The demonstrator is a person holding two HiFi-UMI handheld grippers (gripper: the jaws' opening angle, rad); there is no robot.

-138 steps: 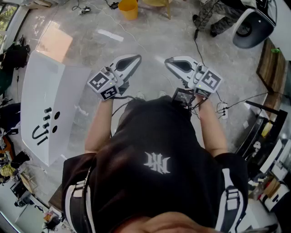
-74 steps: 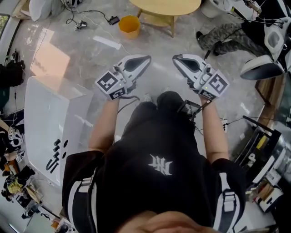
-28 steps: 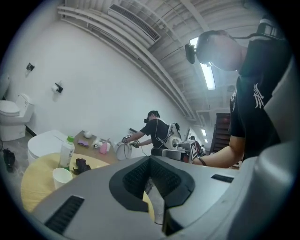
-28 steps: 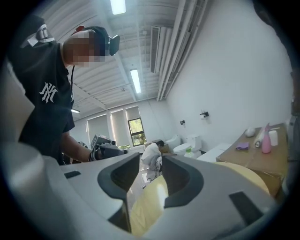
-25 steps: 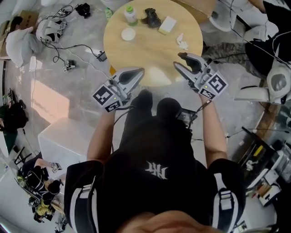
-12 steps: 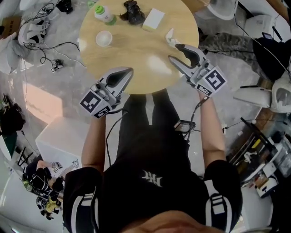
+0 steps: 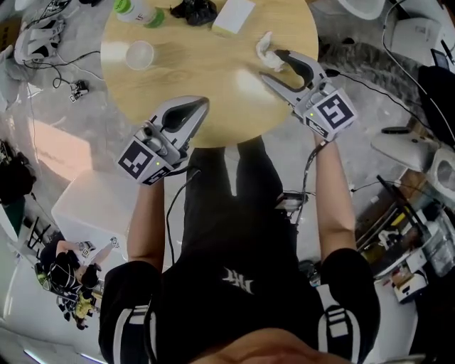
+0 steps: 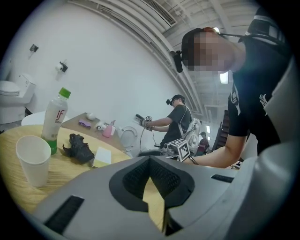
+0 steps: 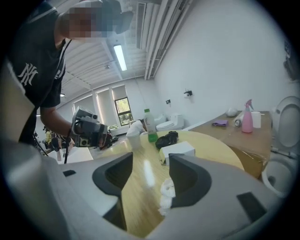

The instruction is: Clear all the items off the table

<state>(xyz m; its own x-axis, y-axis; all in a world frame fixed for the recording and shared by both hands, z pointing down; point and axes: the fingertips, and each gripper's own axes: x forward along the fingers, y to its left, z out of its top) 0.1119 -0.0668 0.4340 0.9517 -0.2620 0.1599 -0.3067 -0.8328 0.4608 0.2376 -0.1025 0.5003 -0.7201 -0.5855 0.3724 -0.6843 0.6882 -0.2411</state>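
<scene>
On the round wooden table (image 7: 213,78) stand a green-capped bottle (image 7: 135,11) and a white paper cup (image 7: 139,55). With them lie a black crumpled object (image 7: 192,8), a white box (image 7: 233,14) and a crumpled white tissue (image 7: 264,44). My right gripper (image 7: 270,64) hovers at the tissue (image 9: 165,193). Its jaws are opening, and the tissue lies just inside the right jaw, not pinched. My left gripper (image 7: 201,105) is shut and empty over the table's near edge. The cup (image 8: 33,157), bottle (image 8: 54,119), black object (image 8: 79,149) and box (image 8: 102,156) lie ahead of it.
A toilet (image 9: 281,154) and a side table with a pink spray bottle (image 9: 247,123) stand beyond the round table. Cables (image 7: 50,43) and a white cabinet (image 7: 92,206) are on the floor at left. Another person (image 8: 176,117) with grippers stands behind.
The person has walked from bare floor up to the table, and both grippers now reach over its near edge. The right gripper has come to the tissue and its jaws have spread.
</scene>
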